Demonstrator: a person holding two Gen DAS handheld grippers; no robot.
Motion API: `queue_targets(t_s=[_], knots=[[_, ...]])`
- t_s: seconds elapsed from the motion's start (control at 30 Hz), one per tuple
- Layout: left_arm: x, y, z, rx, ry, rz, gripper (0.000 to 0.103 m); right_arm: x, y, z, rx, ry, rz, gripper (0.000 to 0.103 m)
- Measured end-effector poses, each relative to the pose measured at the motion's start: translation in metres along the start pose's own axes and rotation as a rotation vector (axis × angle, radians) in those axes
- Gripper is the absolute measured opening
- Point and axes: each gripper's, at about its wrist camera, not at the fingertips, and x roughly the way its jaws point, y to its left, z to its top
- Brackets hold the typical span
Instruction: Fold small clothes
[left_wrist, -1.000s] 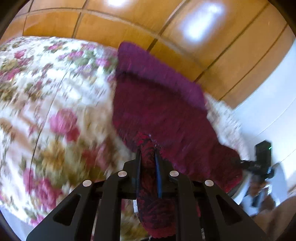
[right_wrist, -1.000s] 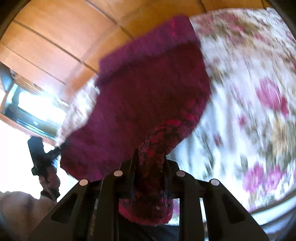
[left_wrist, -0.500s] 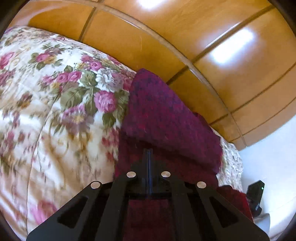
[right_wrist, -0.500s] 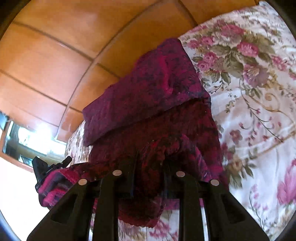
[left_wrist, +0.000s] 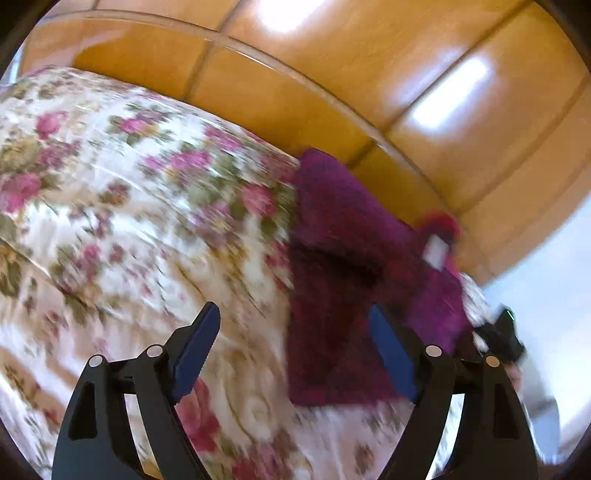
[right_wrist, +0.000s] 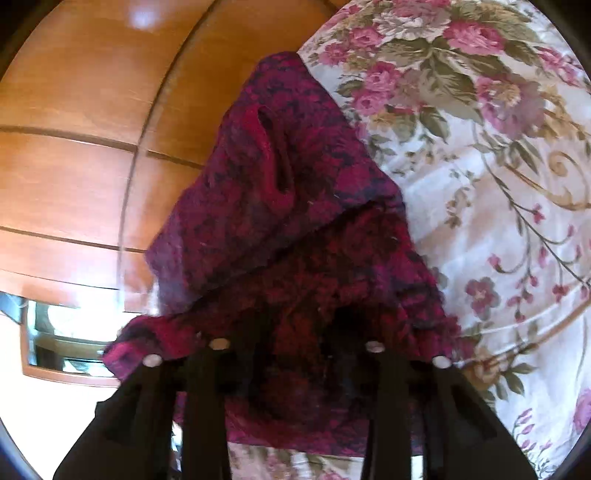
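Note:
A dark magenta patterned garment lies folded over on the floral bedspread. My left gripper is open and empty, its blue-padded fingers spread wide just in front of the garment's near edge. In the right wrist view the same garment fills the middle, and cloth drapes over my right gripper. Its fingertips are buried in the fabric, so its hold is hidden. The right gripper also shows at the far right of the left wrist view.
A glossy wooden headboard or wall panel runs close behind the garment. The bedspread extends to the right in the right wrist view. A window and white wall lie to the left.
My left gripper has let go of the garment, opened wide and pulled back. The garment's upper layer now lies folded down on the bed. The right gripper has pushed deeper under the cloth.

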Motion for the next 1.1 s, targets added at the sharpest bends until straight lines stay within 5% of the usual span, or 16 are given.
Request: queue_targets(t_s=[0.1, 0.2, 0.3, 0.4, 0.47, 0.53, 0.63, 0.7, 0.73, 1.1], knots=[[0.008, -0.011, -0.018, 0.056, 0.019, -0.006, 0.081, -0.005, 0.003, 0.003, 0.013, 0.002, 0.065, 0.067], [0.035, -0.016, -0.033, 0.069, 0.106, -0.010, 0.081, -0.029, 0.011, -0.001, -0.035, -0.095, 0.099, 0.089], [0.054, -0.017, -0.041, 0.076, 0.122, -0.005, 0.081, -0.060, 0.015, -0.012, -0.120, -0.203, 0.050, 0.092], [0.067, -0.008, -0.041, 0.010, 0.123, -0.033, 0.080, -0.074, 0.011, -0.037, -0.263, -0.192, -0.051, 0.092], [0.072, -0.002, -0.039, -0.050, 0.129, -0.082, 0.066, -0.067, 0.008, -0.053, -0.322, -0.165, -0.125, 0.083], [0.077, 0.001, -0.035, -0.081, 0.154, -0.096, 0.042, -0.053, 0.000, -0.071, -0.370, -0.114, -0.187, 0.056], [0.077, -0.004, -0.033, -0.044, 0.148, -0.068, 0.025, -0.037, 0.001, -0.090, -0.453, -0.137, -0.284, 0.047], [0.072, -0.009, -0.033, -0.016, 0.135, -0.045, 0.019, -0.041, -0.002, -0.094, -0.457, -0.156, -0.322, 0.022], [0.067, -0.013, -0.034, -0.001, 0.122, -0.036, 0.015, -0.043, -0.002, -0.095, -0.452, -0.159, -0.321, 0.018], [-0.009, -0.026, -0.069, 0.058, 0.098, -0.064, 0.010, -0.091, 0.025, -0.148, -0.536, -0.112, -0.241, 0.011]])
